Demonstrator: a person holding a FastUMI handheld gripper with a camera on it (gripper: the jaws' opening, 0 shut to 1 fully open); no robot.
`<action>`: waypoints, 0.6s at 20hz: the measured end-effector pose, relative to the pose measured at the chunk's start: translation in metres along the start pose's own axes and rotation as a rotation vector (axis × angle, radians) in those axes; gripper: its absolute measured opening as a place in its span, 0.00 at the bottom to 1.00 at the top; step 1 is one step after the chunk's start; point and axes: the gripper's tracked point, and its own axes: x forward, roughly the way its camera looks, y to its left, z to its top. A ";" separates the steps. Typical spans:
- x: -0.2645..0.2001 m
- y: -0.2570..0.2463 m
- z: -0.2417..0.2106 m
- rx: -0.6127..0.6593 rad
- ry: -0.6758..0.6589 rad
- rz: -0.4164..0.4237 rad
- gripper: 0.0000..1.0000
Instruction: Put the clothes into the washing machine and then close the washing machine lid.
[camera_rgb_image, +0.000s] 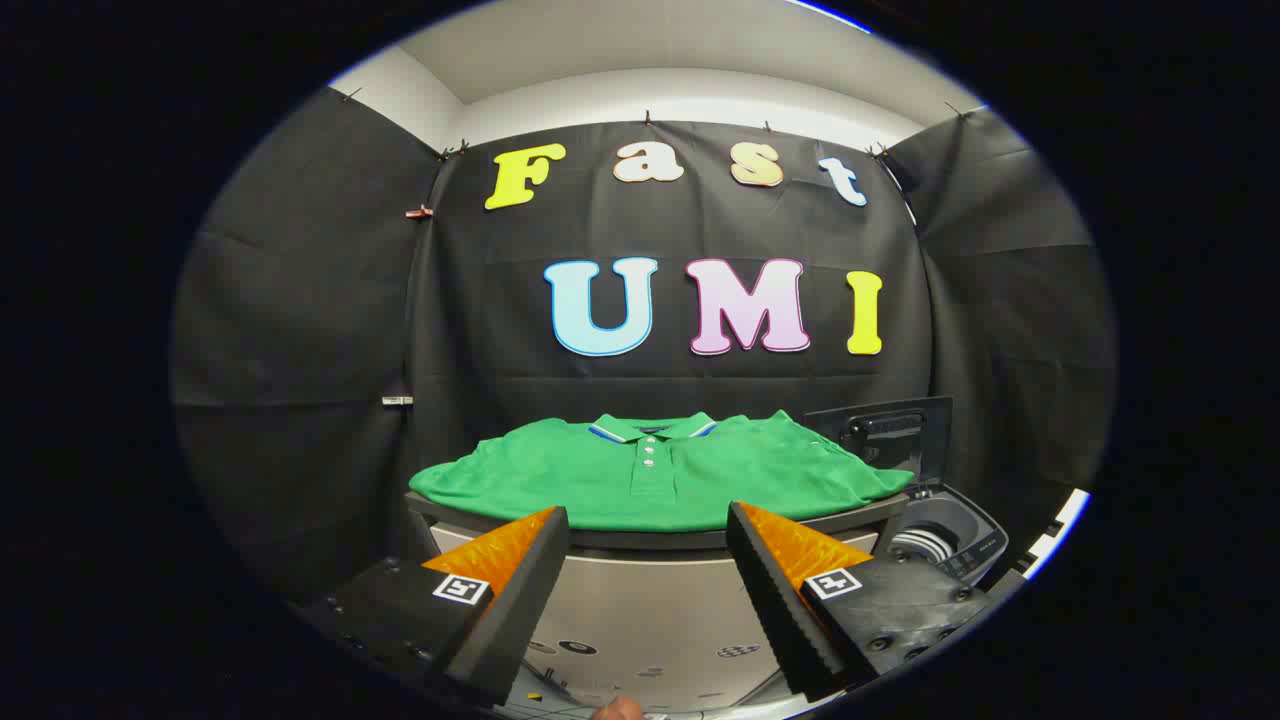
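Observation:
A green polo shirt (660, 475) lies spread flat on a raised table (650, 541), beyond my fingers. Its collar has a blue and white edge and faces the back wall. To the right of the table stands a small washing machine (950, 540) with its lid (880, 432) swung up and its drum open. My gripper (648, 518) is open, held in front of the table's near edge, with nothing between its fingers. The shirt's front hem lies just ahead of the fingertips.
Black cloth walls close the booth at the back and on both sides. Below the tabletop a pale front panel (640, 610) drops toward the floor. A fingertip of a person's hand (620, 709) shows under the gripper.

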 end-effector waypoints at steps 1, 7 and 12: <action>-0.001 0.000 -0.001 0.000 -0.002 -0.002 0.99; 0.001 0.005 -0.008 0.000 0.009 0.005 0.99; 0.003 0.009 -0.007 -0.003 0.002 0.007 0.99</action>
